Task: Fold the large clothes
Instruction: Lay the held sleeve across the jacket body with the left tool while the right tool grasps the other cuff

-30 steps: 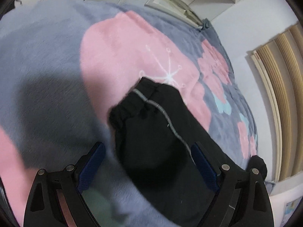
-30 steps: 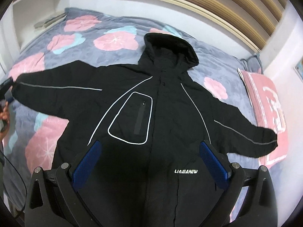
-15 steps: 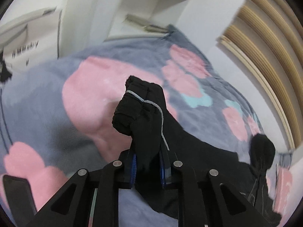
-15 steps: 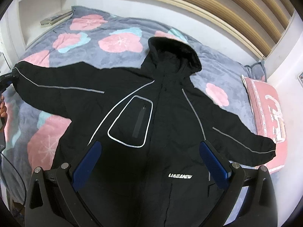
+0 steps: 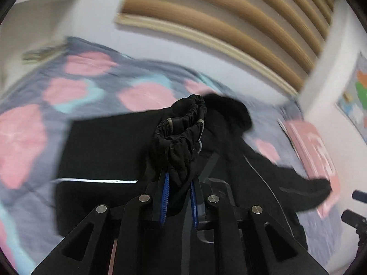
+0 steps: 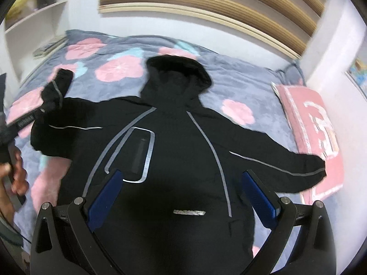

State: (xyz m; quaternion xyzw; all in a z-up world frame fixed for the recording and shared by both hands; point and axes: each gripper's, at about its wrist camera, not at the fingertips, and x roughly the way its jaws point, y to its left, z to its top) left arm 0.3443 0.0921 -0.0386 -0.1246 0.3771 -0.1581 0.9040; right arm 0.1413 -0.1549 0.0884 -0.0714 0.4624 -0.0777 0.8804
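- Black hooded jacket [image 6: 179,142] with thin grey reflective piping is lying front-up on the bed, which has a grey-blue fleece blanket [image 6: 250,87] with pink flower blobs on it. The hood points toward the wall with the wooden slat panel [image 6: 206,6].
- One sleeve is stretched out flat, and its cuff ends right at a pink cushion [image 6: 309,123] near the edge of the bed.
- The other sleeve's elastic cuff [image 5: 181,133] is lifted up off the blanket and bunched, so that sleeve is doubling back over the jacket's chest.
- Left gripper [image 5: 179,197] is clamped tight on that bunched cuff; you can see black fabric squeezed between the blue pads [image 5: 165,197].
- Right gripper [image 6: 183,197] is spread wide with nothing in it, hovering over the lower front of the jacket above the little silver logo [image 6: 189,212].
- A bare hand [image 6: 18,174] shows at the edge of the right wrist view, on the other gripper's handle.
- The left view is pretty motion-blurred, so the finer details there are mush.
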